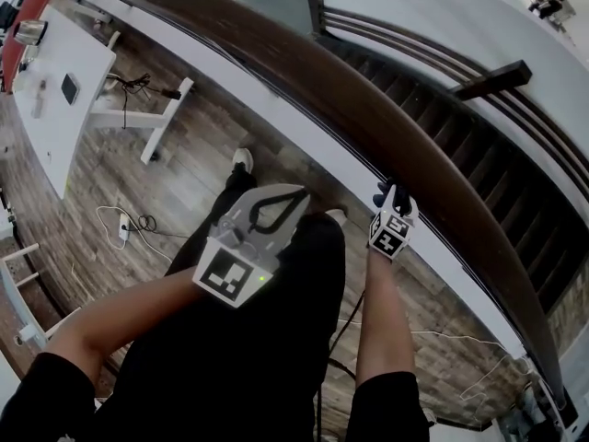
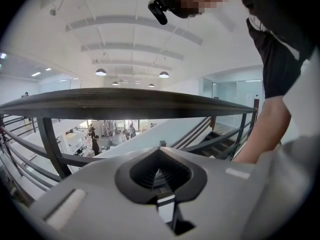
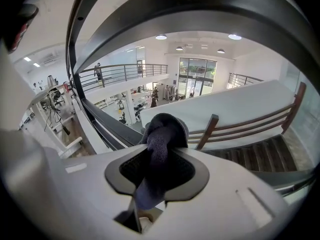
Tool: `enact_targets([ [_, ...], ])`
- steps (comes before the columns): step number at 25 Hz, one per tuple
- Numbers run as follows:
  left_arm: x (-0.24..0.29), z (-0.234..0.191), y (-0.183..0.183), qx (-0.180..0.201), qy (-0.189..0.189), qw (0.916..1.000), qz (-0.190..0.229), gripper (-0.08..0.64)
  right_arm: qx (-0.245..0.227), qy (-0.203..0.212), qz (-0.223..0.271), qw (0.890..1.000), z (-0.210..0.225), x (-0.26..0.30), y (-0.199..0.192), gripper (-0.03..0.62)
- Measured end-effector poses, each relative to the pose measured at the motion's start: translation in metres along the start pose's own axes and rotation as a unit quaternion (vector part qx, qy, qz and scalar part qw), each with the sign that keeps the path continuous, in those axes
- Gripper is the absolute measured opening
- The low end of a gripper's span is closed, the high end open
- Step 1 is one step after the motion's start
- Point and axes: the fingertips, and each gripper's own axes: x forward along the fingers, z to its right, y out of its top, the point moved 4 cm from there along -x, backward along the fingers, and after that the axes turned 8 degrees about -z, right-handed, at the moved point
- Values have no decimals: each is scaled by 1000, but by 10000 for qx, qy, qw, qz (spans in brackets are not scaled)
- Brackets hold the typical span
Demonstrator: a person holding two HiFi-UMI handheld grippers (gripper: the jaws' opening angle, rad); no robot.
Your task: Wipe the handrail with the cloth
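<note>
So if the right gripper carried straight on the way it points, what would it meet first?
Probably the dark lower rail just beyond the cloth clamped in the right gripper. The handrail arches above that line, not across it. Depth is unclear, so it might slip past into open space.

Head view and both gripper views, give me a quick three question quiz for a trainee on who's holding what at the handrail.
1. True or false: the left gripper holds the cloth.
2. Pick one. Where is the cloth? A: clamped between the jaws of the right gripper. B: lying on the wooden floor. C: draped loose over the handrail.
3. Fill in the missing word: the left gripper's jaws are ____, with nothing between them.

Key: 1 false; 2 A; 3 shut.
</note>
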Motion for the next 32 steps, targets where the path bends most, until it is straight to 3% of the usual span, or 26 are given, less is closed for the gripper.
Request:
enact_targets([
  [8, 1, 1, 7, 84, -103, 9999, 17, 0, 19, -201, -168, 9997, 32, -6, -16, 91],
  [17, 3, 1, 19, 191, -238, 9995, 111, 0, 726, -664, -291, 9947, 69, -21, -38, 92],
  [20, 2, 2, 20, 303, -336, 9989, 100, 0, 641, -735, -299, 9948, 73, -20, -42, 92],
  [25, 3, 5, 25, 507, -565, 9971, 60, 0, 865, -731, 51, 9936, 72, -30, -37, 89],
  [30, 0, 4, 32, 416, -783, 9957, 283, 0, 1326, -905, 505, 9857, 57, -65, -36, 87],
  [32, -3, -8, 36, 205, -738, 9962, 424, 0, 1716, -942, 656, 9784, 46, -84, -35, 87],
])
